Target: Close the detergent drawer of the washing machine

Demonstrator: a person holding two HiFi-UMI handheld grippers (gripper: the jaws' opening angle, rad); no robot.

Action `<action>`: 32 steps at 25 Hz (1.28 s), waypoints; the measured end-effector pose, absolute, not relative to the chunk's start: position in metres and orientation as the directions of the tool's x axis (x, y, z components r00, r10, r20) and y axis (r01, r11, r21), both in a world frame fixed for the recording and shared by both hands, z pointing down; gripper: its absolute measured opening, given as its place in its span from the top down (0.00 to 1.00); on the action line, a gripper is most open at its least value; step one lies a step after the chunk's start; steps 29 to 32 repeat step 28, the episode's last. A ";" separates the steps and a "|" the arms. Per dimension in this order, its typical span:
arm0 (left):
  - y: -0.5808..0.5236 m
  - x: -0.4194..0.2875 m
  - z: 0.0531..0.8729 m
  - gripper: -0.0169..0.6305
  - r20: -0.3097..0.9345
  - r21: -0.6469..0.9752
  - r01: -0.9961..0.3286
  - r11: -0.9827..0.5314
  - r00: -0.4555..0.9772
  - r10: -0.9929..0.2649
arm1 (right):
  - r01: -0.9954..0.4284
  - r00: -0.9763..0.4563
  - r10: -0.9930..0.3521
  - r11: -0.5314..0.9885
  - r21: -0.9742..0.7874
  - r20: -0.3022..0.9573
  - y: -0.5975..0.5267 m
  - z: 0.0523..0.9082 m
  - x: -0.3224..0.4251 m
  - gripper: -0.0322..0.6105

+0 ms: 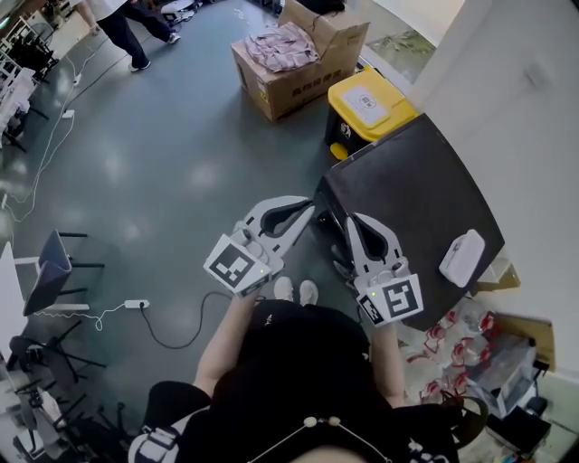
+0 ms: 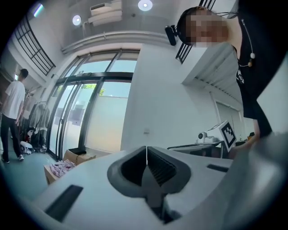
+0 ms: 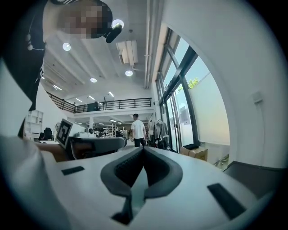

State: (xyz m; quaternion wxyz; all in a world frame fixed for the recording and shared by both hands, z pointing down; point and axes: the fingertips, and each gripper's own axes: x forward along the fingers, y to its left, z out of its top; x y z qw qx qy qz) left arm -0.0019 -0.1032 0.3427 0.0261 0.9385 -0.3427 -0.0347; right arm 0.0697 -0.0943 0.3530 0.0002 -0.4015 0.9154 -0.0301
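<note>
The washing machine [image 1: 416, 194] is a dark box with a flat top, standing to my right in the head view. Its front face lies under the grippers, and I cannot make out the detergent drawer there. My left gripper [image 1: 309, 208] hangs at the machine's front left corner with jaws shut and nothing between them. My right gripper [image 1: 352, 220] is beside it over the machine's front edge, also shut and empty. In the left gripper view the pads [image 2: 146, 150] meet along a thin line. The right gripper view shows the same closed pads [image 3: 143, 149], with a corner of the dark machine top [image 3: 258, 177] at the lower right.
A white flat object [image 1: 462, 257] lies on the machine top. Behind the machine stand a yellow-lidded bin [image 1: 366, 104] and a cardboard box [image 1: 294, 54] of clothes. A chair [image 1: 50, 271] and a power strip [image 1: 136, 305] are on the floor at left. A person [image 1: 127, 27] walks far off.
</note>
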 end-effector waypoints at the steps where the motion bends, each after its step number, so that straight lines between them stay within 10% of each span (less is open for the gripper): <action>1: -0.100 -0.002 0.341 0.96 -0.033 0.073 -0.639 -0.766 0.766 -0.642 | -0.730 -0.683 -0.730 0.681 -0.058 0.029 -0.093 0.353 0.069 0.94; 32: -0.090 0.004 0.333 0.96 -0.029 0.081 -0.603 -0.793 0.794 -0.607 | -0.728 -0.685 -0.729 0.683 -0.060 0.023 -0.088 0.343 0.076 0.95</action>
